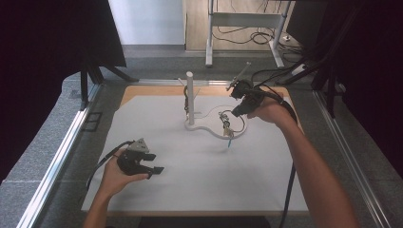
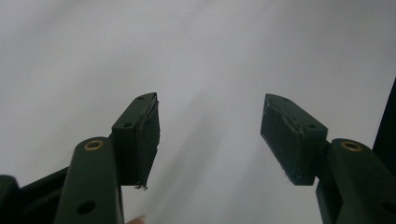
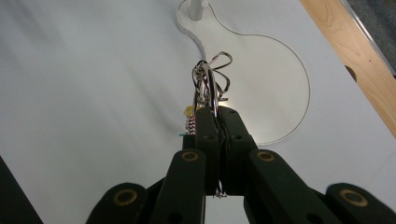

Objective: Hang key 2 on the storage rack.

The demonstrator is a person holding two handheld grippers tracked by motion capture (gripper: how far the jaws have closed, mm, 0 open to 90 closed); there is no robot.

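Spreading over most of the wooden worktop (image 1: 142, 91), one white sheet (image 1: 199, 180) forms the working surface, with grey floor (image 1: 38, 142) around it and a pale frame on two legs (image 1: 247, 21) standing beyond, cables trailing at its feet. On the sheet sits one white stand base (image 1: 202, 127), shaped as a small round end joined to a larger round end, and one white upright post (image 1: 190, 97) rises from the small end. Over the larger end hangs one bunch of metal rings (image 3: 212, 77), several wire loops tangled together with a small coloured tag (image 3: 189, 123) beside them; how many loops there are cannot be told. The right gripper (image 1: 237, 110) holds this bunch just above the base, its jaws pressed together on the wire, as the right gripper view shows close up. The left gripper (image 1: 153, 167) lies low over the bare sheet at the near left, well apart from the stand, its jaws spread with nothing between them. Two hands show, one on each gripper.
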